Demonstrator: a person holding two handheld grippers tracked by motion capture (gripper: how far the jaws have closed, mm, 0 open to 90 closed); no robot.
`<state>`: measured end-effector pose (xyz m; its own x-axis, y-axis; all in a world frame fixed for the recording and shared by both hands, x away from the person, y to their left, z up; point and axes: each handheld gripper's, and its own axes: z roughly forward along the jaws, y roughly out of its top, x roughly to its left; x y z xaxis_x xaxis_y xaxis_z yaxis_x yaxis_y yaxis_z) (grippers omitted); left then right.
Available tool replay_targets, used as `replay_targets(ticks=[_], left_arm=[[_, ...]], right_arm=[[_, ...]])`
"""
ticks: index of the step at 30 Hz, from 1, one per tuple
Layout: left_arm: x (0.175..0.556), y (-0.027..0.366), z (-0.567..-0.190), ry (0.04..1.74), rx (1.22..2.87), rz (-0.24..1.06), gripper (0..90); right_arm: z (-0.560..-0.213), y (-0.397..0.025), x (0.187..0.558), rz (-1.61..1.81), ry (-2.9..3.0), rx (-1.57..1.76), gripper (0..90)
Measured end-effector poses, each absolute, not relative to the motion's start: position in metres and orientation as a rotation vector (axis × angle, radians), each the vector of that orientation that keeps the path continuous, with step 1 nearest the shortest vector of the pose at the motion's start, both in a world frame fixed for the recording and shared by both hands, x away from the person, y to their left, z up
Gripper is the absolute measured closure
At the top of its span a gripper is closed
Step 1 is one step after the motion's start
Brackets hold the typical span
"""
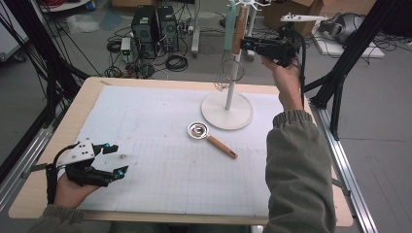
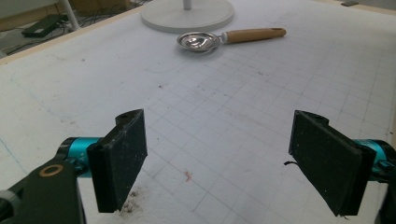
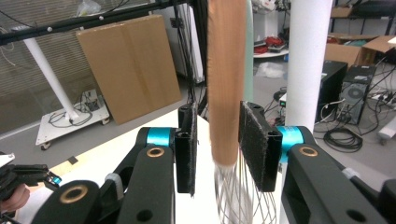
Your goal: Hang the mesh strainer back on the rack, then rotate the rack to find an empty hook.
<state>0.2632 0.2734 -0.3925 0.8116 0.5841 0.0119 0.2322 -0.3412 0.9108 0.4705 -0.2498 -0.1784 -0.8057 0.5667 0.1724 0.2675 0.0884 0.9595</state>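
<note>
Raised high at the far right of the table, right gripper (image 1: 248, 44) level with the wooden handle of a whisk (image 1: 239, 29) hanging from a white stand (image 1: 227, 110). In the right gripper view, that handle (image 3: 227, 79) upright between the two black pads (image 3: 254, 144), right pad against its edge, left pad a sliver off it or barely touching; cannot tell whether pinched firmly, though nearly closed around it. Wire loops of the whisk (image 3: 243, 196) fanning out just below the pads. White pole of the stand (image 3: 308, 60) right behind the gripper's right pad, a pale green handle (image 1: 230, 22) hanging close beside the wooden one on the far side. Low at the near left corner of the table, left gripper (image 1: 112, 160) resting on the white gridded mat (image 1: 145, 145), spread wide with nothing between its pads (image 2: 121, 163). Straight ahead of the left gripper and well apart from it, a small metal strainer with a wooden handle (image 2: 219, 39) lying flat on the mat, bowl toward that gripper's left, handle pointing to its right. Round base of the stand (image 2: 187, 16) just beyond the strainer, the two near each other but not touching. Below the right gripper, well down from it, the same strainer (image 1: 210, 136) just beside the base.
</note>
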Motion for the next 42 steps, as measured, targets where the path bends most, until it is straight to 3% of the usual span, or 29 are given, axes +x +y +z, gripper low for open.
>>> replay_targets(ticks=[8,16,29,42], left_arm=[[0.261,0.277,-0.392,0.623,1.923,0.42,19.6],[0.261,0.276,-0.392,0.622,1.923,0.422,19.6],[0.262,0.277,-0.391,0.625,1.92,0.427,19.6],[0.262,0.277,-0.39,0.625,1.919,0.43,19.6]], right_arm=[[-0.169,-0.256,0.458,1.746,2.117,0.806,70.1],[-0.157,-0.264,0.446,1.72,2.119,0.73,89.3],[-0.124,-0.263,0.437,1.66,2.168,0.682,89.5],[-0.124,-0.262,0.438,1.664,2.191,0.667,89.6]])
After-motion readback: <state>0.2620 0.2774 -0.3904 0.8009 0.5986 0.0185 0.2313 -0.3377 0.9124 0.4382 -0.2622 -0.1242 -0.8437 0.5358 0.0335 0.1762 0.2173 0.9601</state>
